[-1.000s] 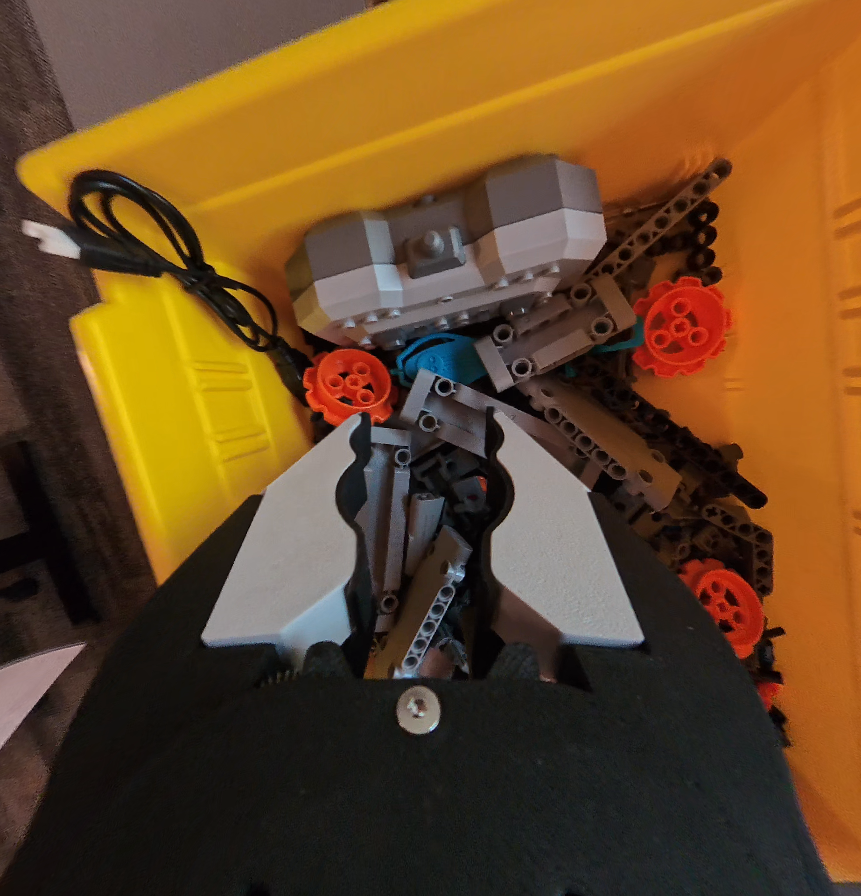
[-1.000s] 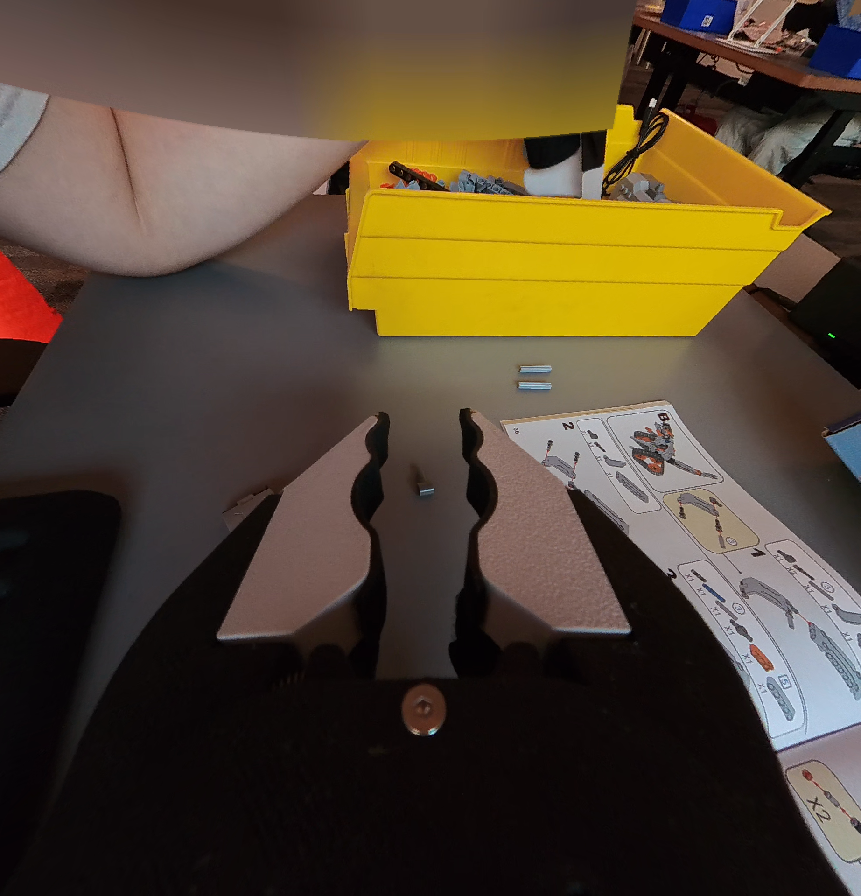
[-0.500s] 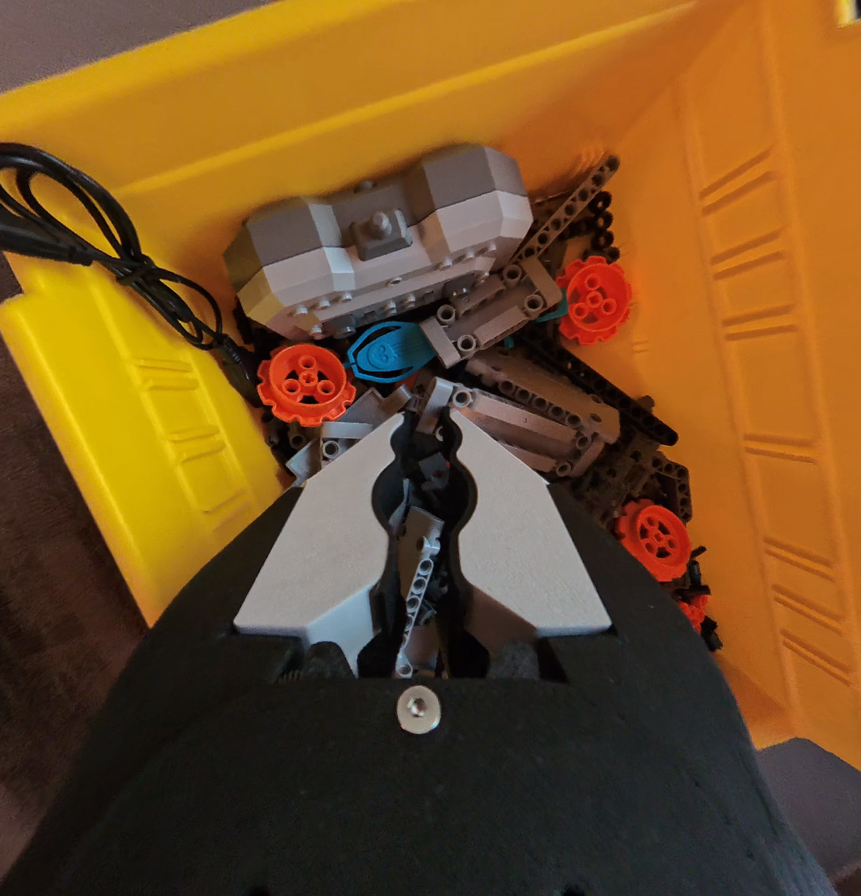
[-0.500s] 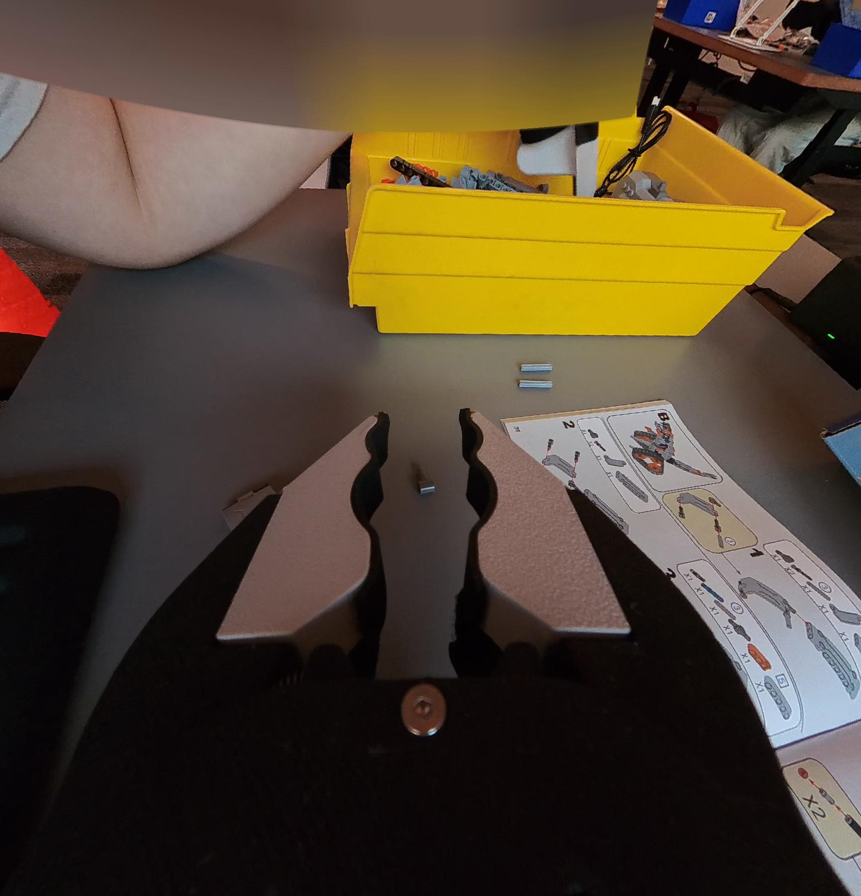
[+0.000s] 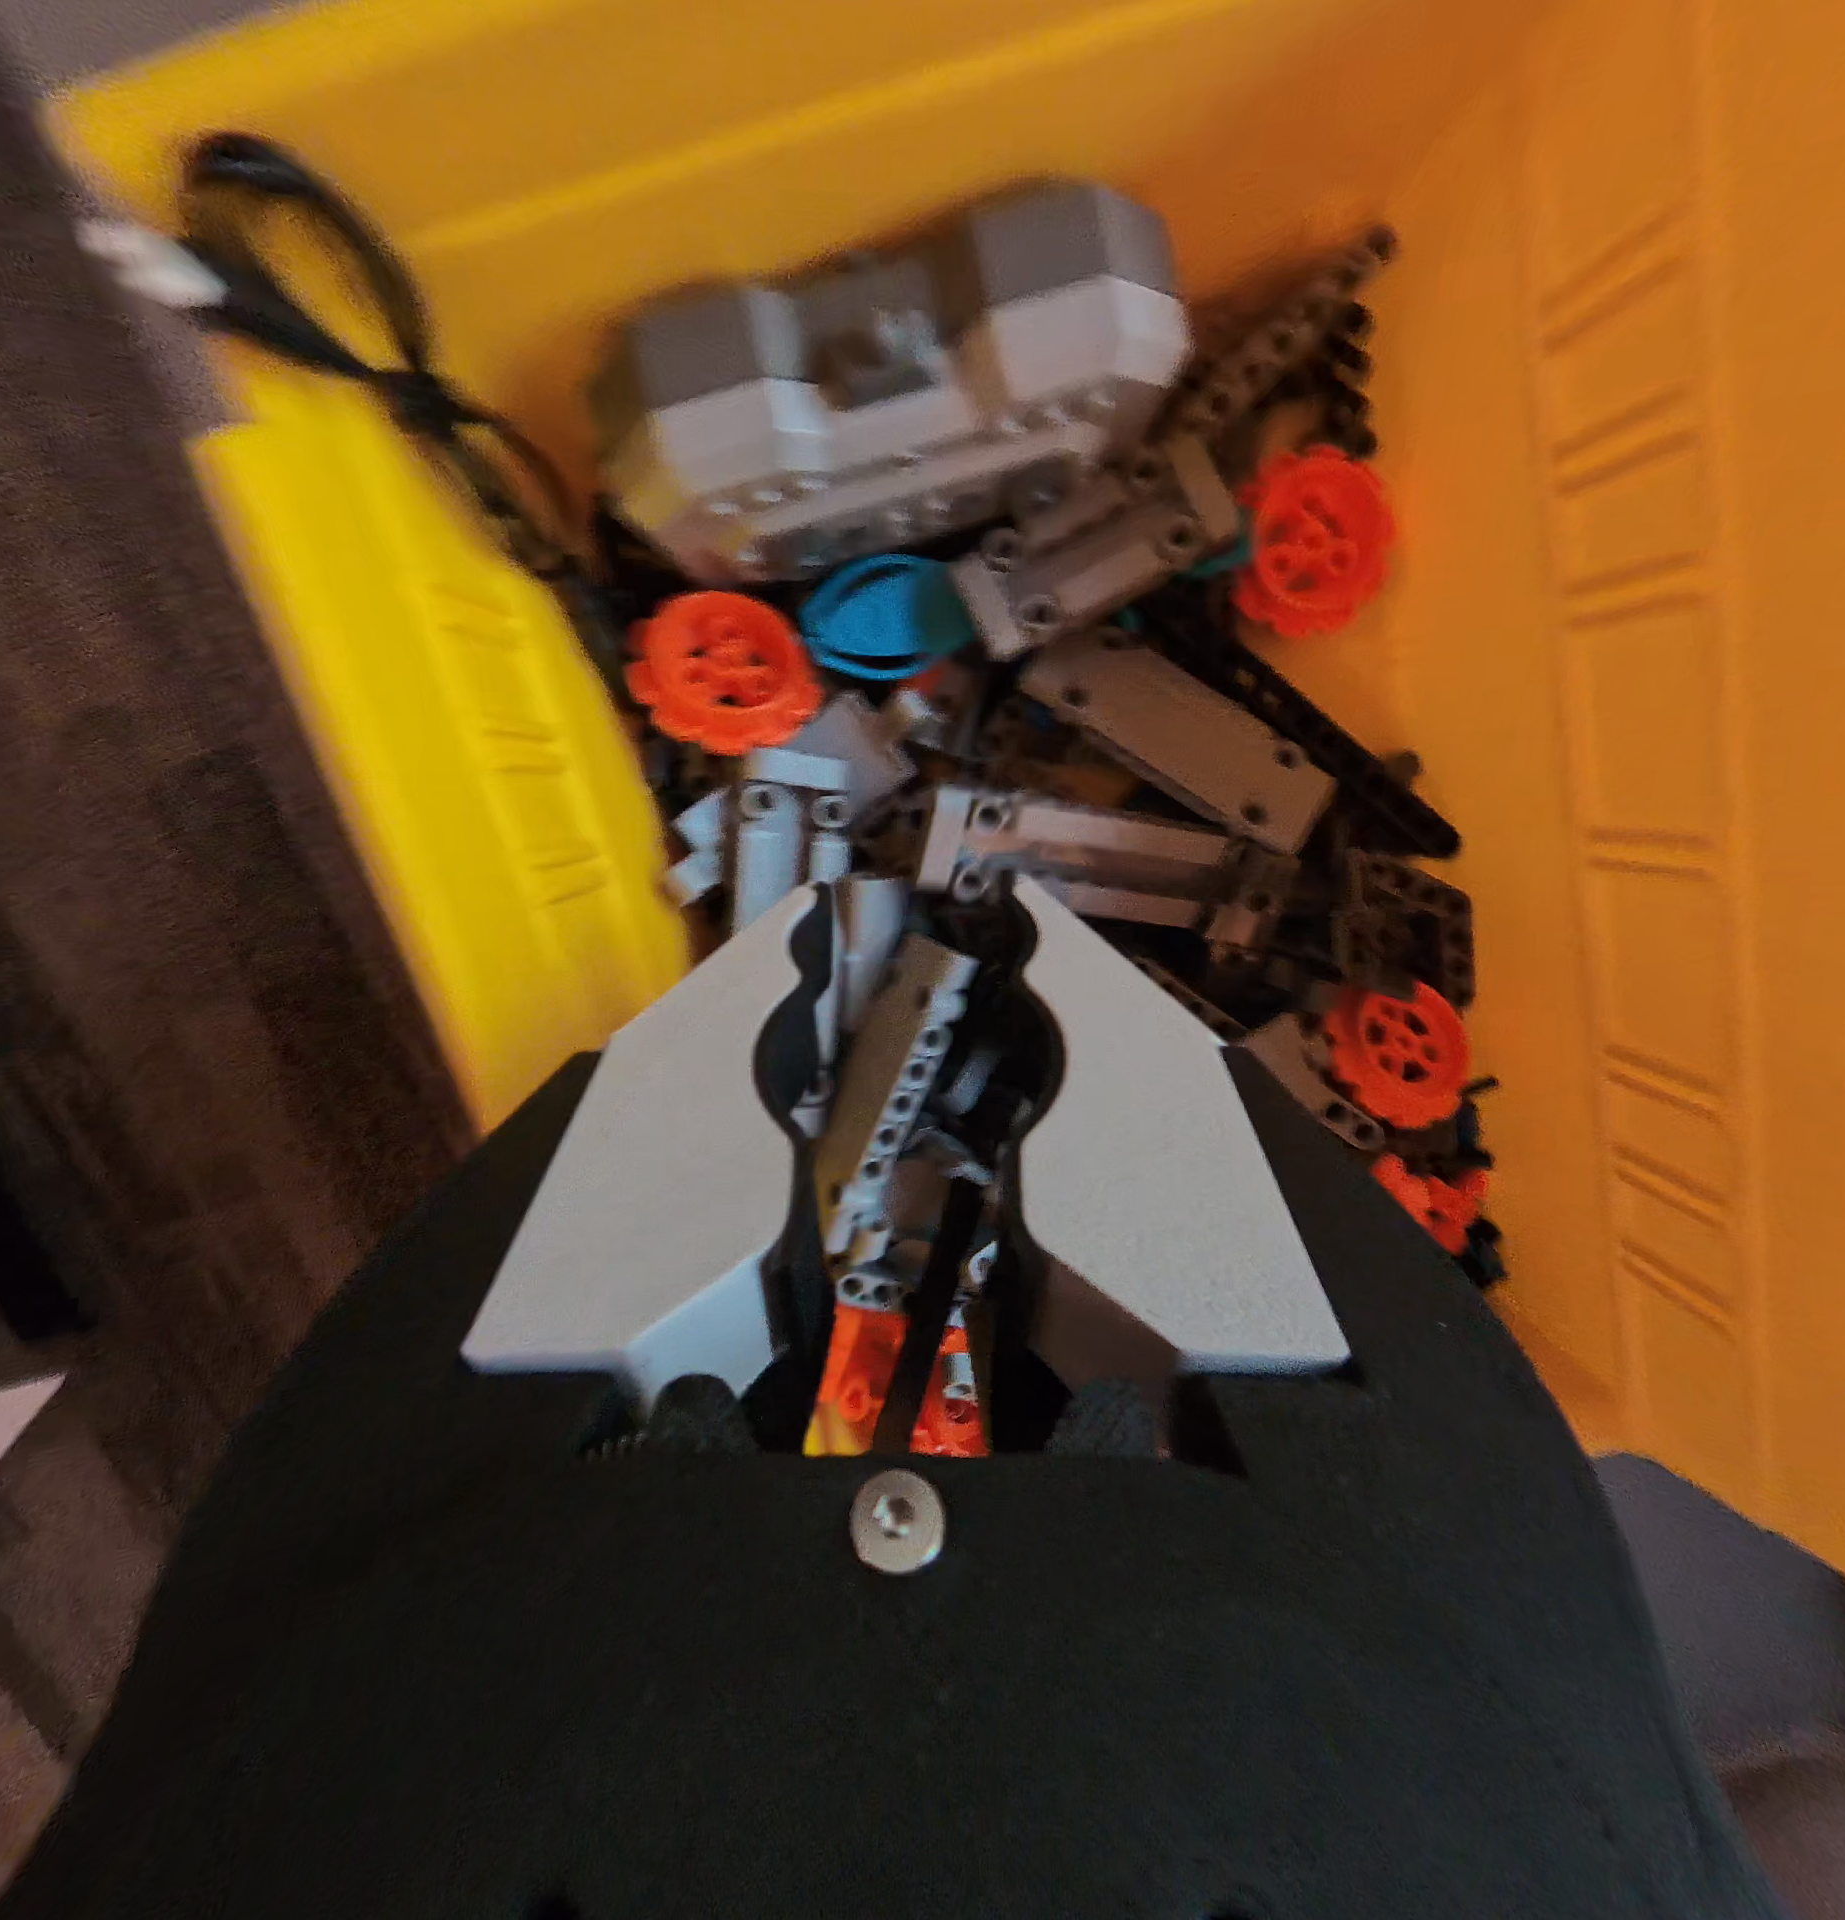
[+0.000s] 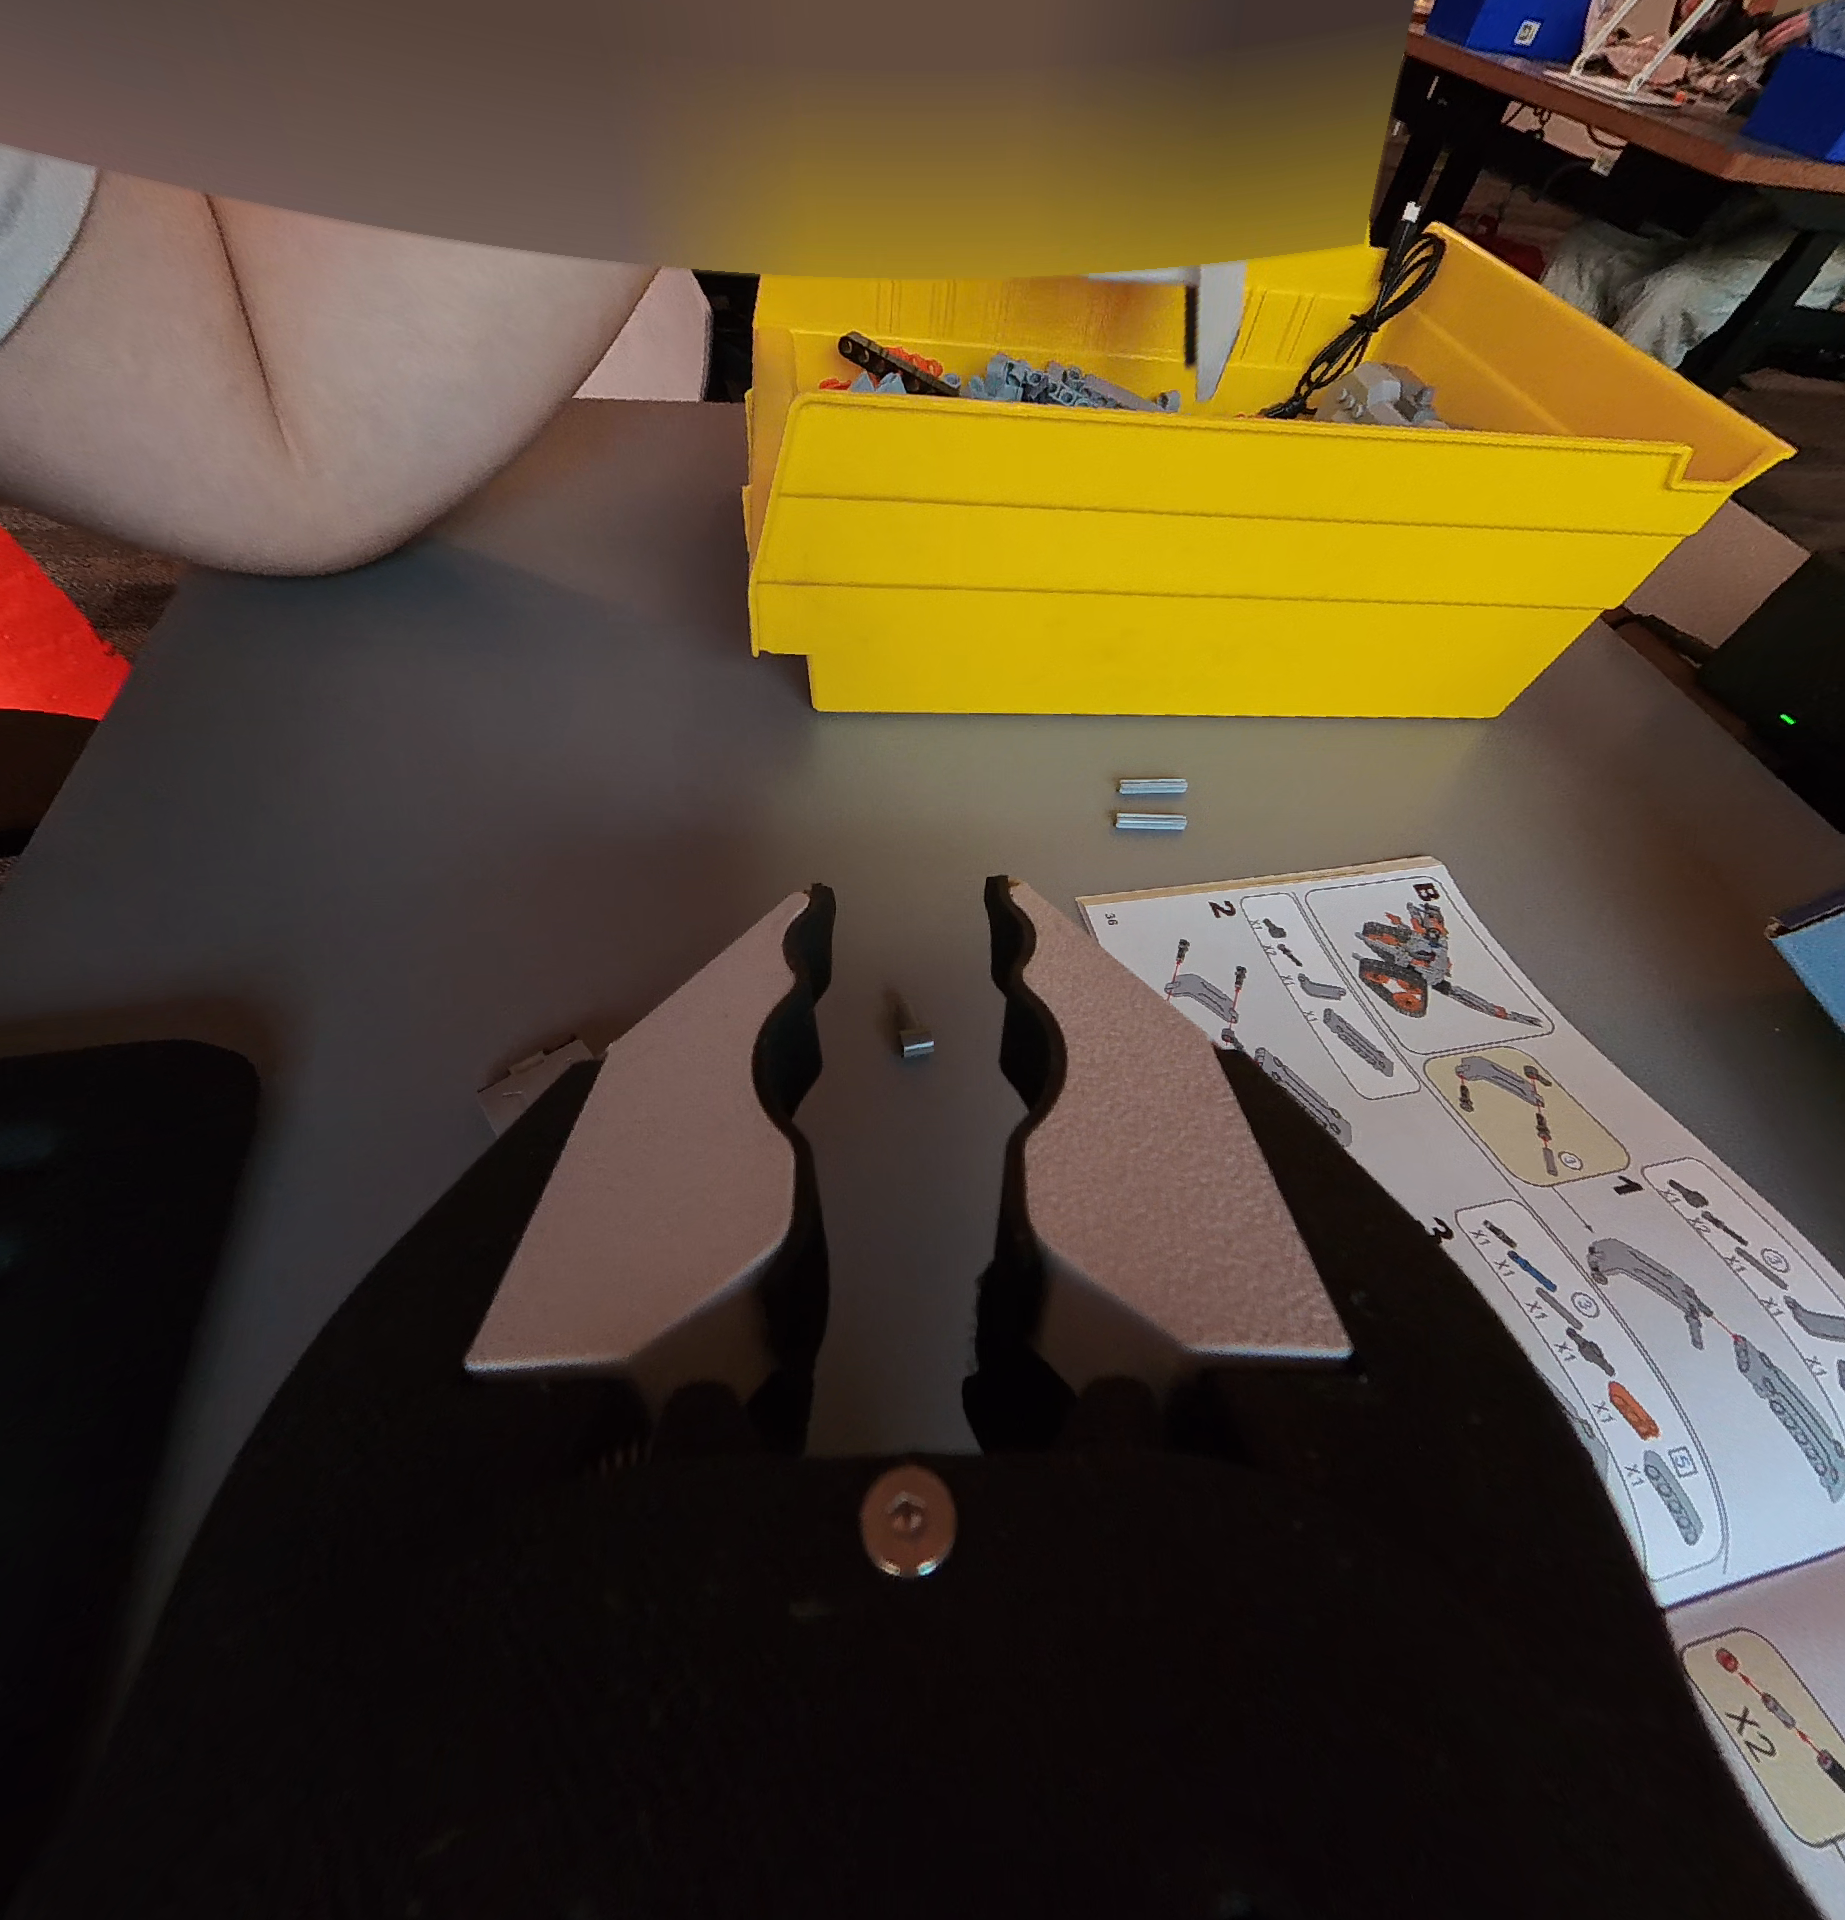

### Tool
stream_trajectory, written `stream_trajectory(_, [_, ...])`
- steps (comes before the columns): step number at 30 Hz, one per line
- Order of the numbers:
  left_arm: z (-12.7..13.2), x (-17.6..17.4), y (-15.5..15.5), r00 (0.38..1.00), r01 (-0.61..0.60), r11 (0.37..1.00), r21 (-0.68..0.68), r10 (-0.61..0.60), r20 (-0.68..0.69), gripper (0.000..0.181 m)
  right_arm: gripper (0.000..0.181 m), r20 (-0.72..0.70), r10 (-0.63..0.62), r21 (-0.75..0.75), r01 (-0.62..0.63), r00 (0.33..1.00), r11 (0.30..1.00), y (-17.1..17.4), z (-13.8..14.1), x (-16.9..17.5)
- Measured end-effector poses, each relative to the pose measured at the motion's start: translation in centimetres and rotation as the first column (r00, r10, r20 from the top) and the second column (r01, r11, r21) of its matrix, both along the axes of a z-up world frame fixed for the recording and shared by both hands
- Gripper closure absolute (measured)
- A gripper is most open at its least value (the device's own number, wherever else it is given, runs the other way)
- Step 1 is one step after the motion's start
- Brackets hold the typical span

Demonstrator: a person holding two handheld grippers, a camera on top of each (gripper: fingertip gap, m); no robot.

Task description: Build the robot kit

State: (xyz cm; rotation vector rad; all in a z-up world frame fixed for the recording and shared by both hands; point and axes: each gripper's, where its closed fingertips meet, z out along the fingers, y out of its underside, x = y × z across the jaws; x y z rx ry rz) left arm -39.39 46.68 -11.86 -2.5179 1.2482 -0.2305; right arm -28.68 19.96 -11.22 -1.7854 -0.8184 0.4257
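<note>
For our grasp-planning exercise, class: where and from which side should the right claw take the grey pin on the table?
Grip the small grey pin across its shaft, from above. It lies flat on the table, lengthwise between the right claw's open fingers, so closing should pinch its sides.

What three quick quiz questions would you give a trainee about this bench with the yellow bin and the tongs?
1. True or false: the right tongs are shut on the small grey pin.
2. What hangs over the far rim of the yellow bin? A: a black cable. B: a red rope. C: a blue ribbon.
3. Fill in: ___ pale blue rods lie between the bin and the instruction sheet.

Key: 1 false, they are open and the pin lies on the table between the fingers; 2 A; 3 two.
</note>
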Motion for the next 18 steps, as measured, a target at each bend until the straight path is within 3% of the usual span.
stream_trajectory(2, [0.6,-1.6,1.2,0.997,-0.069,0.996,0.055,0.071,-0.037,0.147,0.152,0.002,0.001,0.0,-0.001,1.0,1.0,0.0,0.0,0.0])
stream_trajectory(6, [-0.3,-3.1,1.5,0.989,-0.095,0.994,0.05,0.1,-0.109,0.146,0.152,0.005,0.004,-0.002,-0.004,1.0,1.0,0.0,-0.1,-0.1])
stream_trajectory(14, [-3.3,-3.3,1.9,0.963,-0.04,0.998,0.054,0.053,-0.265,0.153,0.152,0.008,0.004,-0.001,-0.004,1.0,1.0,-0.1,-0.1,-0.1])
stream_trajectory(18, [-3.4,-3.2,1.9,0.964,-0.04,0.998,0.05,0.052,-0.262,0.154,0.152,0.012,0.007,-0.001,-0.007,1.0,1.0,-0.1,-0.1,-0.2])
